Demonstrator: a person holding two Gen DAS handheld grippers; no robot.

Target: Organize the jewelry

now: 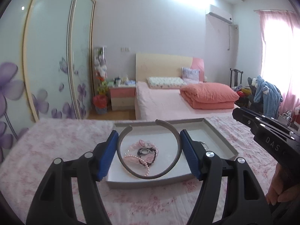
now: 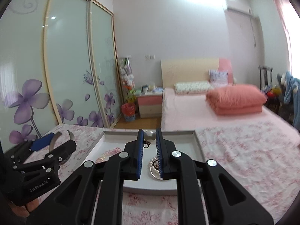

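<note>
Item: grey headband [image 1: 148,150] — a C-shaped hoop held crosswise between the blue pads of the left tongs [image 1: 149,153]. The tongs are spread wide, closed only as far as the band's two outer flanks, which the pads touch; the hoop is gripped by its own spring, so a light squeeze likely suffices. Its open ends point away from the camera, toward the far rim of the tray; its closed curve faces the holder. The hoop's widest span runs left to right between the pads, and it hangs roughly level above the tray.

Item: shallow white tray [image 1: 223,142], lying on the flowered pink bedcover [image 1: 56,150], apparently the collecting place for the pieces. Seen through the hoop: pink bead strand [image 1: 138,159], dark bead strand [image 1: 150,158] and a small ring [image 1: 144,151], heaped together near the tray's middle.

Item: right tongs [image 2: 150,155], narrowed to a slim gap over the tray. A round pearl-like ornament [image 2: 149,135] with a small dangling fitting sits at the tips; whether the pads truly pinch it or it merely shows through the gap cannot be told. Below lies a silver hoop with pearls [image 2: 155,168] on the tray floor.

Judgement: both pieces are held above the tray for setting down — the headband, being widest, probably needs the open floor beside the bead heap.
</note>
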